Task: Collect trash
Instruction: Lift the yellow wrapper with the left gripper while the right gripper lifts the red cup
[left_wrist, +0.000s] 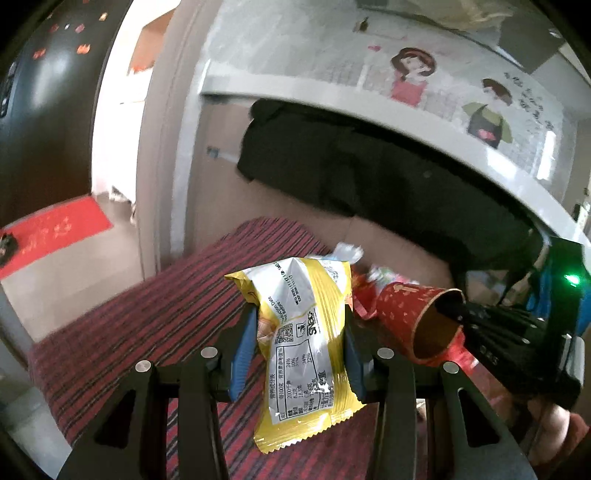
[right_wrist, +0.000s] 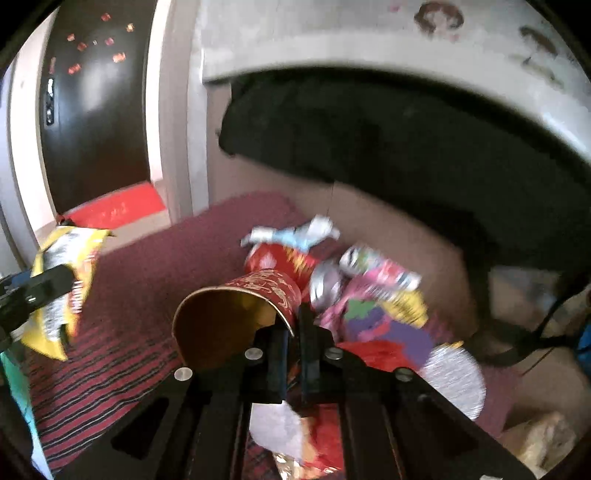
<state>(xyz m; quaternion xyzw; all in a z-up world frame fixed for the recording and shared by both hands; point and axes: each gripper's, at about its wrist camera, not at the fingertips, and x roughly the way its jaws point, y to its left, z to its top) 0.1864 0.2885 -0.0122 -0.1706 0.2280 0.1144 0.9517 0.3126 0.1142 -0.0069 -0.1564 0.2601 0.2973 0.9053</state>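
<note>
I have the left gripper (left_wrist: 301, 347) clamped on the yellow snack wrapper (left_wrist: 308, 332) and the right gripper (right_wrist: 293, 336) pinching the red paper cup (right_wrist: 236, 317) rim, both lifted, while crumpled wrappers (right_wrist: 369, 295) at two o'clock remain on the striped mat (right_wrist: 110, 350)

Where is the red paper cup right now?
The red paper cup is pinched by its rim in the right gripper, above the striped rug, just left of the wrapper pile.
</note>
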